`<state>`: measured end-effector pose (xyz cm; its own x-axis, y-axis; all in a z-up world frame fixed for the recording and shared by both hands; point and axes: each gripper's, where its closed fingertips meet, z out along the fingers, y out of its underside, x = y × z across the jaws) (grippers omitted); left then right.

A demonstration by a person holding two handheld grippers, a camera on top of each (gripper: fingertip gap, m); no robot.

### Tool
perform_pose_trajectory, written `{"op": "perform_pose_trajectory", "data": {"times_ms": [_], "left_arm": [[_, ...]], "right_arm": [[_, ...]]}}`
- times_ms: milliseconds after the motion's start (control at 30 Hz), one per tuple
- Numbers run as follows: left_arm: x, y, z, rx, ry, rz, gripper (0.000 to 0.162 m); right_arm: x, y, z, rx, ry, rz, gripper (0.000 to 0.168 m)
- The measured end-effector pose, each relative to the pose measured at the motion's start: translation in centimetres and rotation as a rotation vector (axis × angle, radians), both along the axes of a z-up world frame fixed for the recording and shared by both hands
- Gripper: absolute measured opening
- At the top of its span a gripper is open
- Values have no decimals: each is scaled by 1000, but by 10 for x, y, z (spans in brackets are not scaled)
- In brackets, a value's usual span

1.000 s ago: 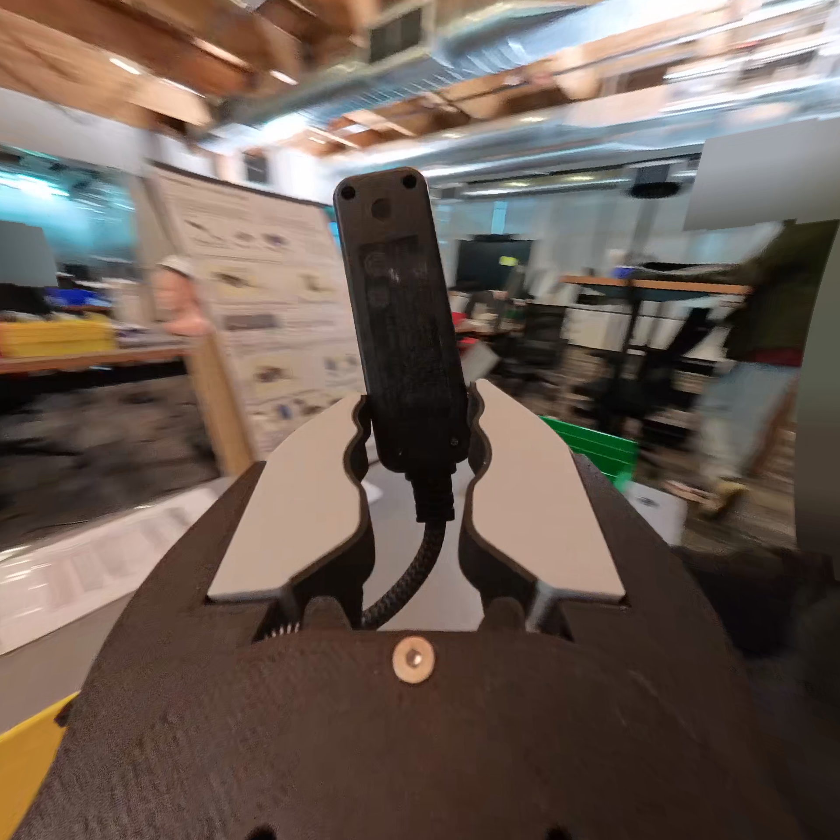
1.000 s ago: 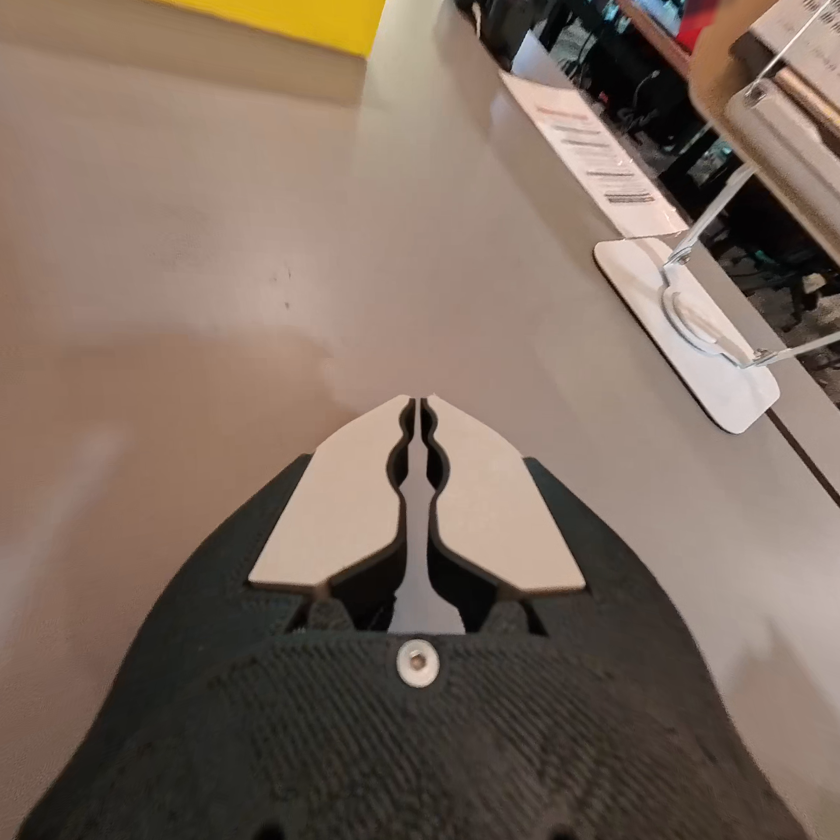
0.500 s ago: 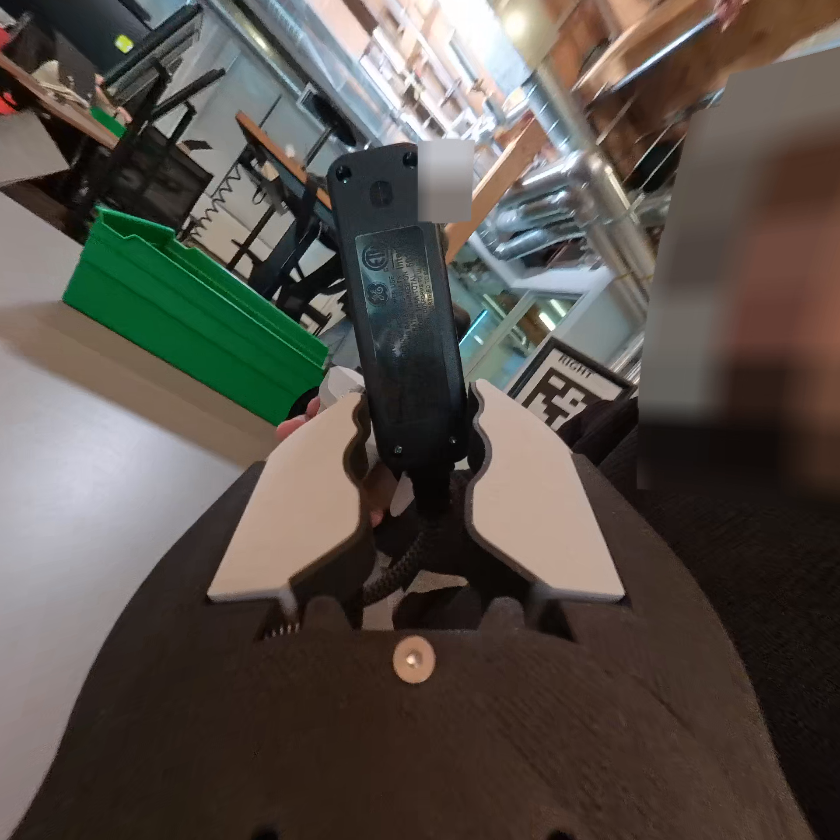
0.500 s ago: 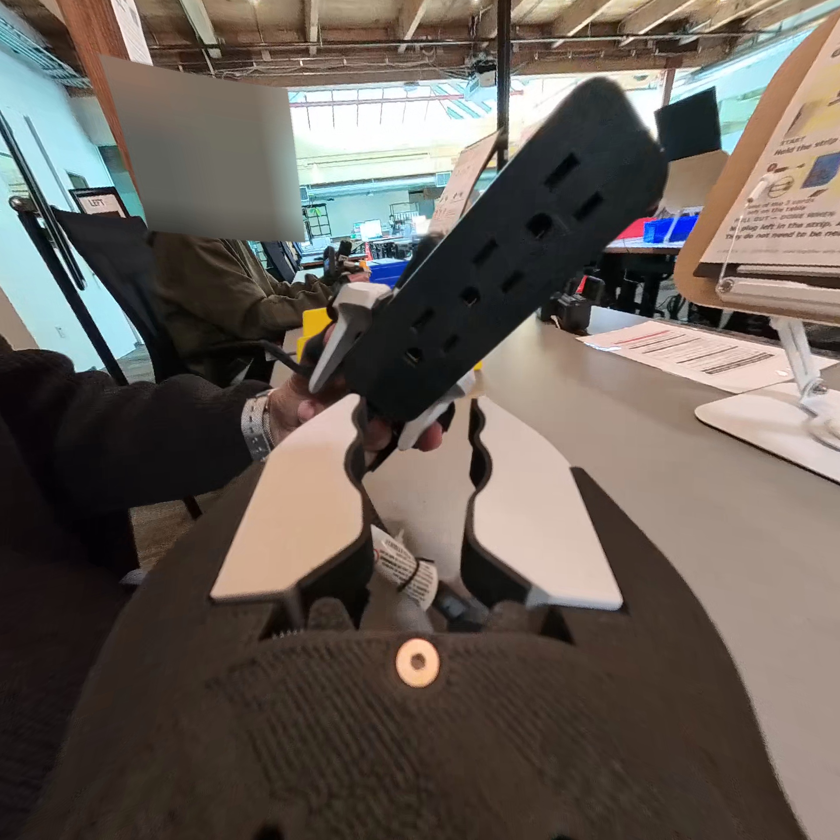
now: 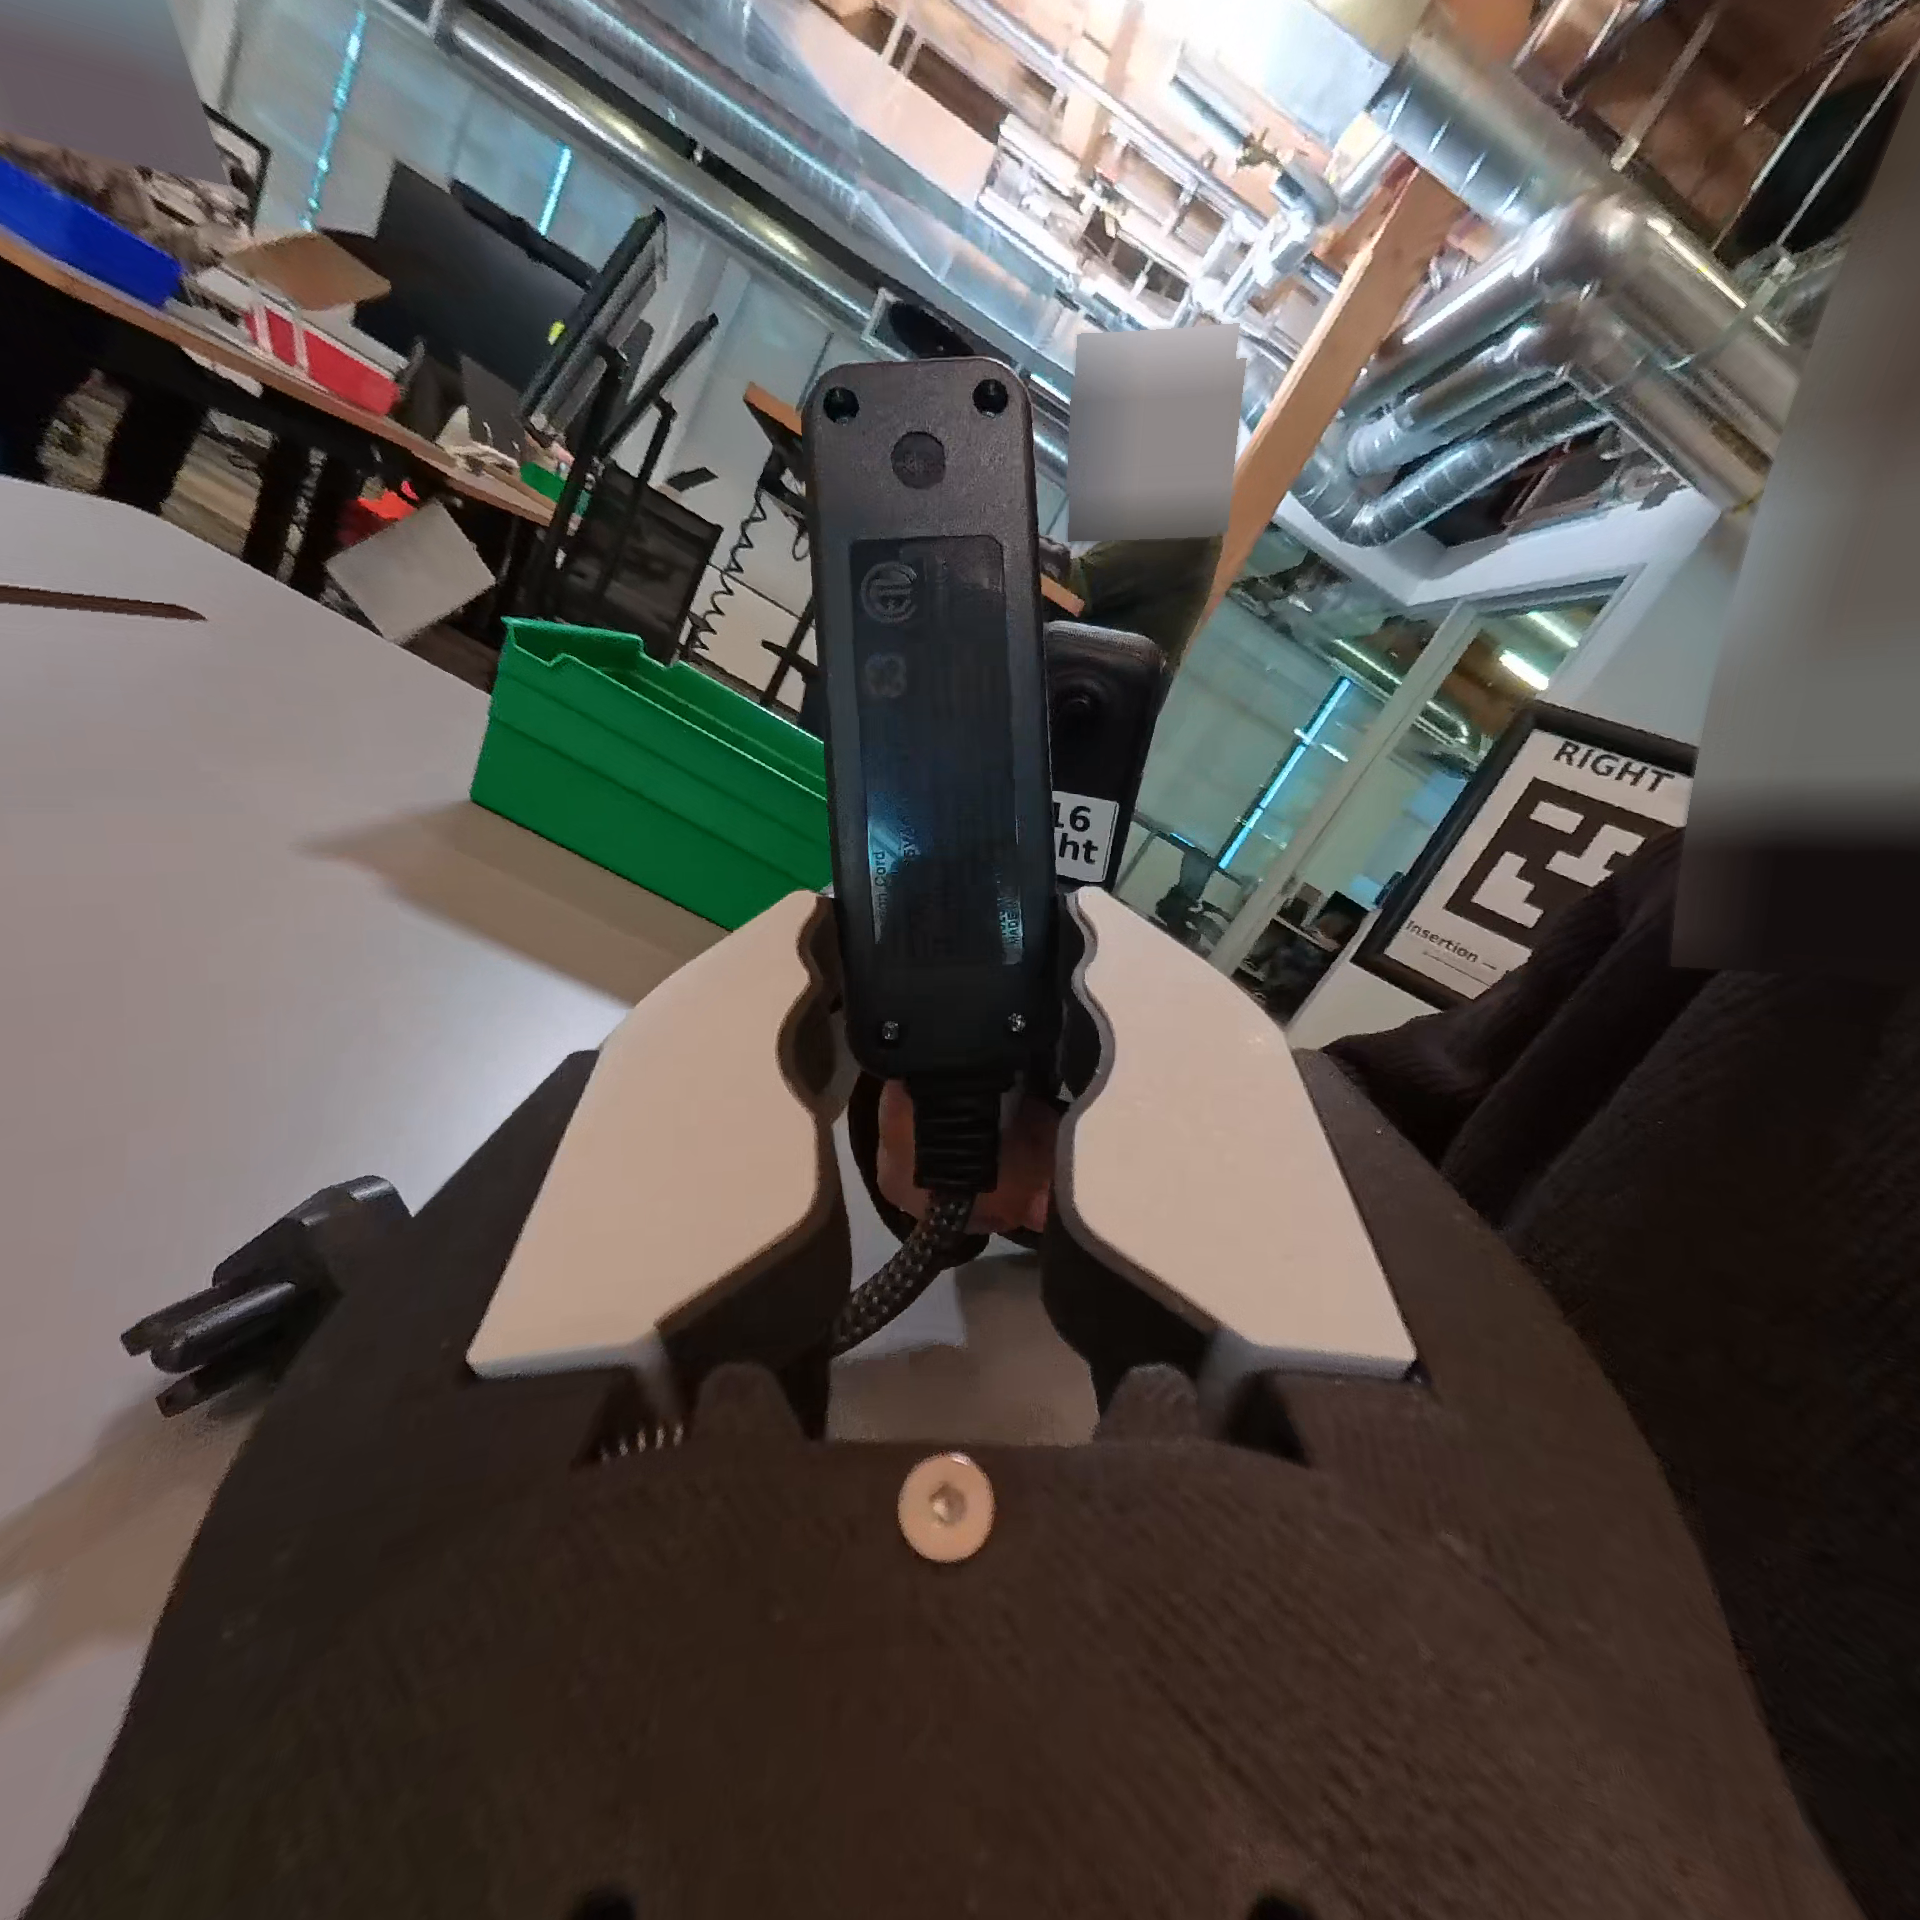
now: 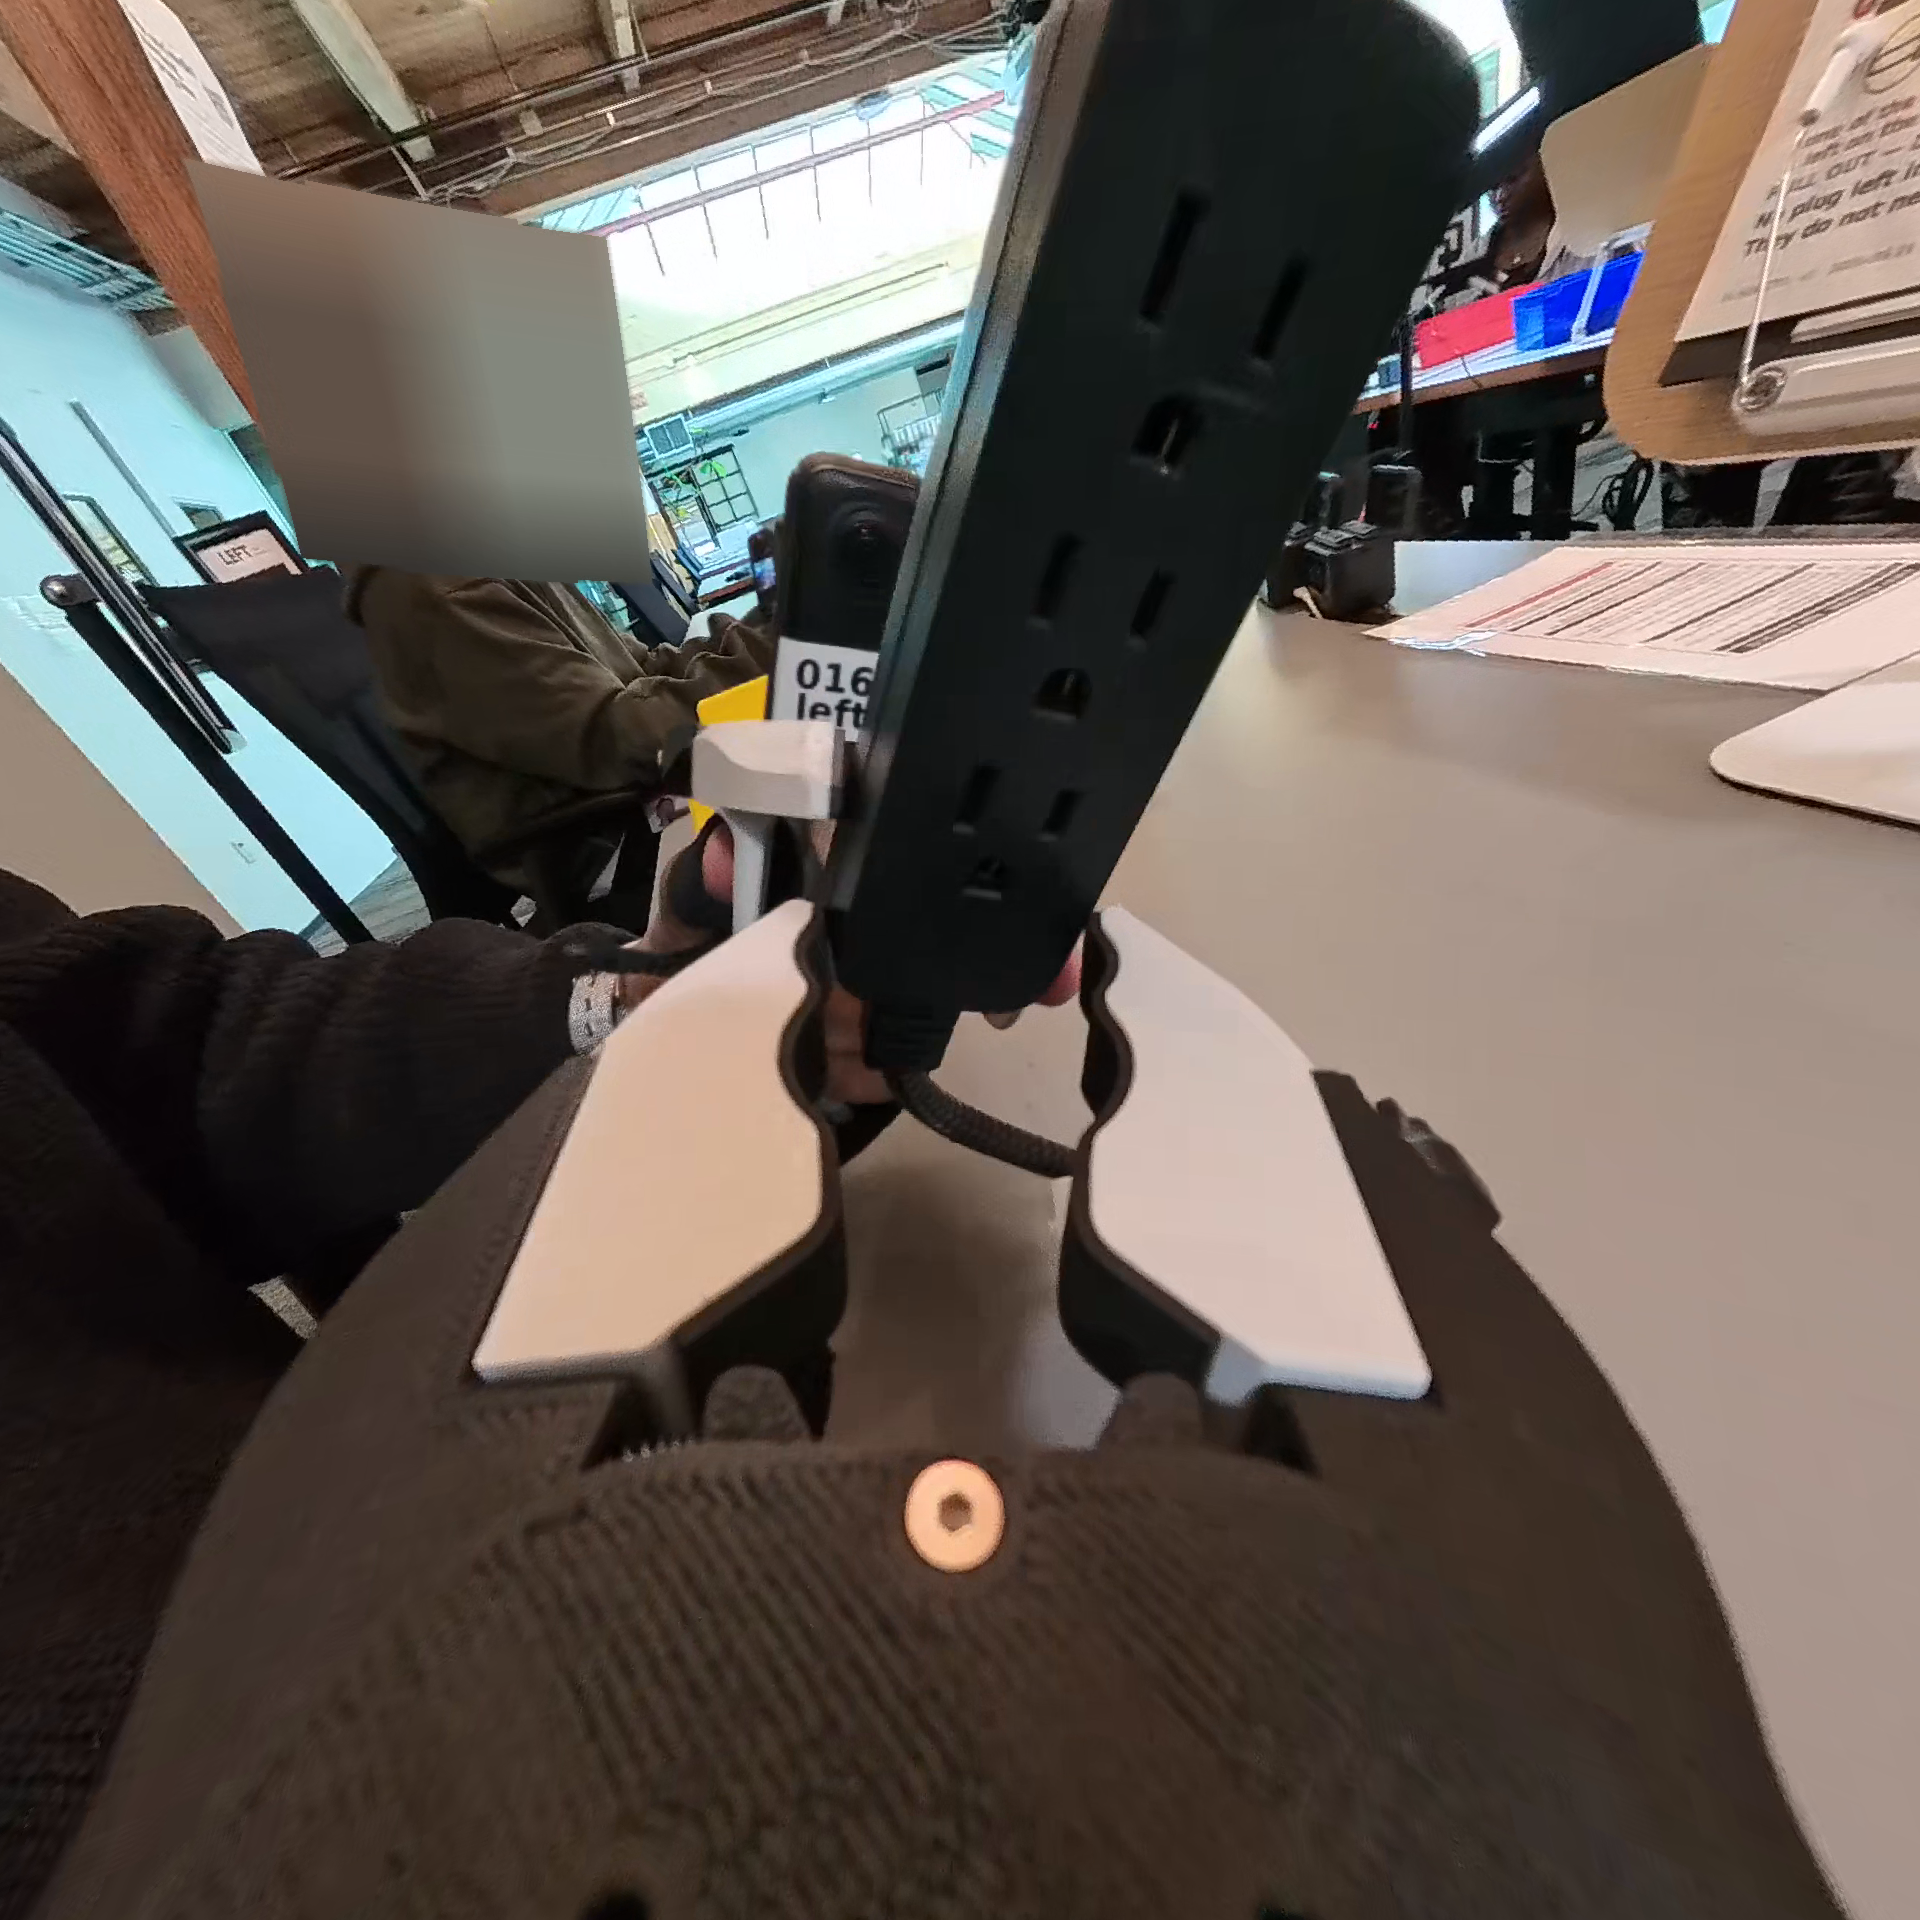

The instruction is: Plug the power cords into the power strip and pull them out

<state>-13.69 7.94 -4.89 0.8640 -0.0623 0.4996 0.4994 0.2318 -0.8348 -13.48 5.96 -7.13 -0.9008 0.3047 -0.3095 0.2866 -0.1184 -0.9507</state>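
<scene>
Strip upright in left gripper, clamped

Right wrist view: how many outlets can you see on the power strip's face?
3 on the power strip: upper outlet, middle outlet, lower outlet nearest the cord end. All empty; none seems hidden.

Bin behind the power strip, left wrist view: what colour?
Green bin, clearest in the left wrist view.
</scene>
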Motion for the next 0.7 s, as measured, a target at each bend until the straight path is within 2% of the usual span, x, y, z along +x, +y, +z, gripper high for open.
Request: {"op": "perform_pose_trajectory", "data": {"times_ms": [167,267,500,600,700], "left_arm": [[-5,-8,-1,-4,14,32,46],[-15,-20,8,42,0,84,53],[-13,-12,-8,-50,-28,31,76],[-13,-10,-13,-69,-40,21,77],[-16,-16,-8,-40,-47,36,69]], "right_arm": [[0,-2,-7,39,-42,18,47],[-2,-1,-20,156,-13,-2,47],[4,-6,-47,403,72,20,46],[7,-9,-55,464,104,37,46],[8,-10,-59,501,126,36,46]]}}
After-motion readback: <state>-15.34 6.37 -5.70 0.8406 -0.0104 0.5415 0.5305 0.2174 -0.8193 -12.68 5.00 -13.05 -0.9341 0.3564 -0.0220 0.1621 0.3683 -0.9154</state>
